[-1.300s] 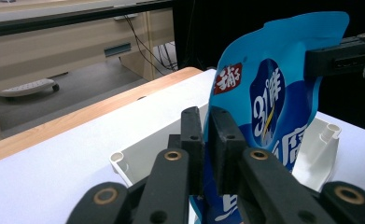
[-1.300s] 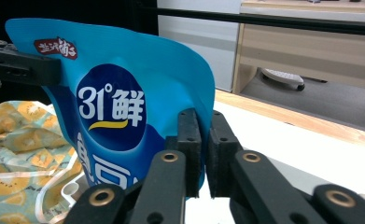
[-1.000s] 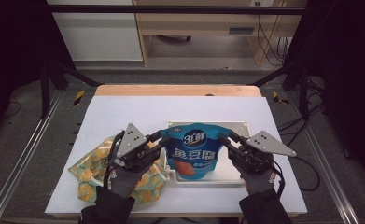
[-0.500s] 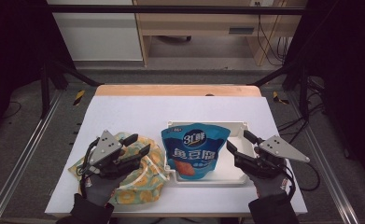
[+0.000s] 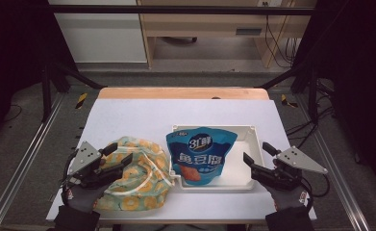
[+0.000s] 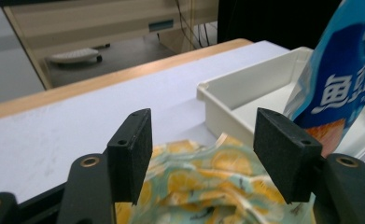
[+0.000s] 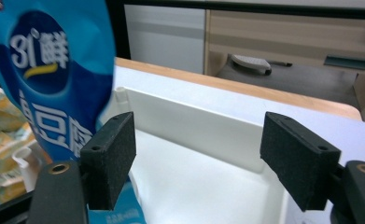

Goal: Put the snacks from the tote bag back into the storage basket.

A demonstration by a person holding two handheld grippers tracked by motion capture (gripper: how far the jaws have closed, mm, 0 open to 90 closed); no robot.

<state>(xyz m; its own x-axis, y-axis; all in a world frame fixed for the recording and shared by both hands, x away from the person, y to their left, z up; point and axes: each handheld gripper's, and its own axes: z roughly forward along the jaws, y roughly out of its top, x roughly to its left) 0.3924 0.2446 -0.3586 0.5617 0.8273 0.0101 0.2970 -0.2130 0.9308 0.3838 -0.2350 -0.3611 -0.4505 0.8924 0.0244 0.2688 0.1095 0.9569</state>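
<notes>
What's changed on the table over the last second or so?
Both grippers let go of the blue snack bag and drew apart. The left gripper swung out over the yellow patterned bag, jaws open; the right gripper backed off to the white tray's right edge, also open. The blue bag, tray and yellow bag stayed where they were.

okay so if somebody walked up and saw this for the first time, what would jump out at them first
Probably the bright blue snack bag, lying in the left part of the white tray near the table's front. Next, the yellow lemon-print bag on the table just left of the tray, with the left claw open over it. The right claw is open at the tray's right end.
</notes>
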